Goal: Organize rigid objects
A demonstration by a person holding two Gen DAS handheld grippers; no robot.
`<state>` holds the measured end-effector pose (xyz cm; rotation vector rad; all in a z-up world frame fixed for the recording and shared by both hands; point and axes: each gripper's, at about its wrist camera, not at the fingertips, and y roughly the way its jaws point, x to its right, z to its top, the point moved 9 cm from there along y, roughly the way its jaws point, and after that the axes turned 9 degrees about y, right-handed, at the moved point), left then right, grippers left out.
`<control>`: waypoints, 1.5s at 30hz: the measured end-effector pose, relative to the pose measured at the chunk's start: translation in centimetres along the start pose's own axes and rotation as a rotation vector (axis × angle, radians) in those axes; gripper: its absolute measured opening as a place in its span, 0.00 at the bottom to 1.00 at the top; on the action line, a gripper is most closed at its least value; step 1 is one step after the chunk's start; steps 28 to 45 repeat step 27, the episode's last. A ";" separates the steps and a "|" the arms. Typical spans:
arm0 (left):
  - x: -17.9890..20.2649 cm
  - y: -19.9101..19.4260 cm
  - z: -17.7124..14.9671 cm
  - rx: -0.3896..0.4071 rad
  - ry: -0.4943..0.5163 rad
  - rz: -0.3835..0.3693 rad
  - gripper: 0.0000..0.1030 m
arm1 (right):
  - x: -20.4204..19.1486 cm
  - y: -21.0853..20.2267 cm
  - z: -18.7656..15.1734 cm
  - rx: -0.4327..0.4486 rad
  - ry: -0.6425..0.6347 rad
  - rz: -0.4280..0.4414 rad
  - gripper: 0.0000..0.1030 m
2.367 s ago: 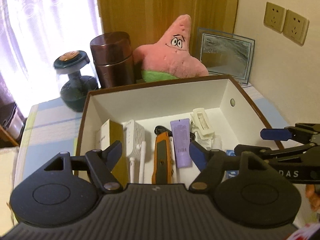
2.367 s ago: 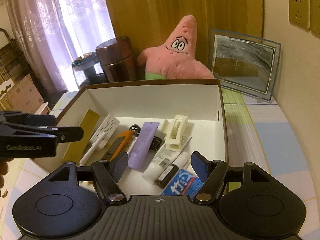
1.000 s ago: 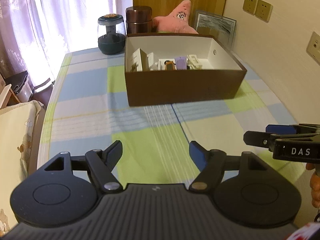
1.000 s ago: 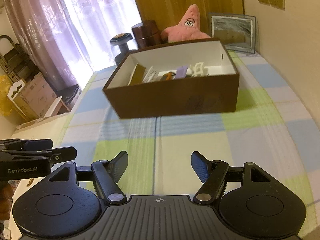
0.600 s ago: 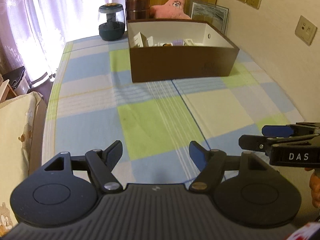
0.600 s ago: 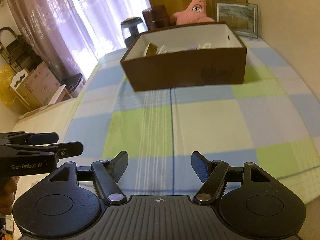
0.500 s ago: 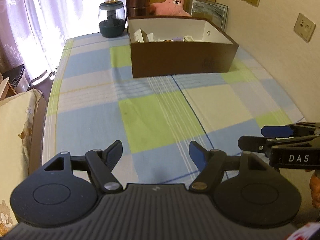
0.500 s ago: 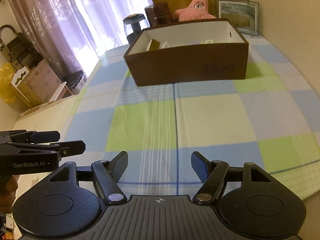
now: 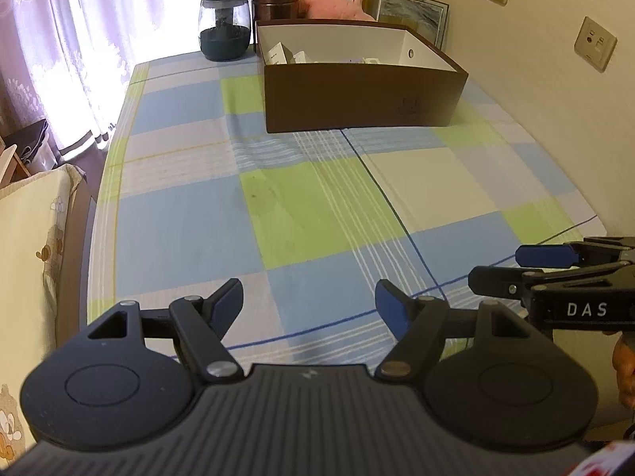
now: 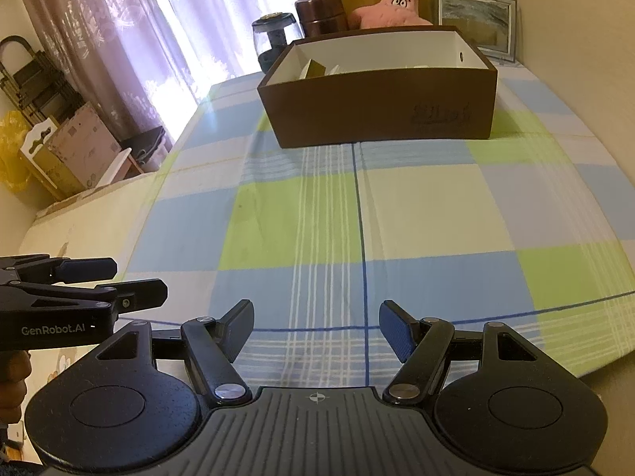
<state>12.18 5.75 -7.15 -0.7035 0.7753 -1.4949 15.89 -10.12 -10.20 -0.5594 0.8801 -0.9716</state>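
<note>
**Claws idle, box filled at far end**

Curtains of sheer lilac fabric line the left side. Beside them the left claw (image 9: 309,303) hangs over the near edge of the tabletop (image 9: 309,206), jaws wide apart with nothing between them. The right claw (image 10: 316,329) does likewise, equally empty. The checked cloth, blue, green and cream, lies flat and bare of loose items. Well away, at the far end, stands the box (image 9: 361,95): stiff brown card outside, white inside, square-cornered, with small cartons and packets showing over its rim. Judging by this, sorting looks finished or nearly so; any next move would call for a fresh item to reach for, and none shows.
</note>
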 end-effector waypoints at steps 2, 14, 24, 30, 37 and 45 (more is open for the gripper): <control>0.1 -0.1 -0.3 -0.002 -0.002 -0.001 0.68 | -0.1 -0.1 -0.2 -0.001 -0.003 0.000 0.65; 0.5 -0.3 -0.7 -0.006 -0.006 0.000 0.68 | -0.1 -0.1 -1.0 -0.016 -0.008 -0.003 0.65; 1.1 0.2 -0.5 -0.008 0.002 -0.010 0.68 | 0.4 -0.1 -1.1 -0.025 0.000 -0.009 0.65; 1.3 0.5 -0.4 -0.013 0.004 -0.014 0.68 | 0.6 0.0 -1.0 -0.029 0.003 -0.011 0.65; 1.3 0.5 -0.4 -0.013 0.004 -0.014 0.68 | 0.6 0.0 -1.0 -0.029 0.003 -0.011 0.65; 1.3 0.5 -0.4 -0.013 0.004 -0.014 0.68 | 0.6 0.0 -1.0 -0.029 0.003 -0.011 0.65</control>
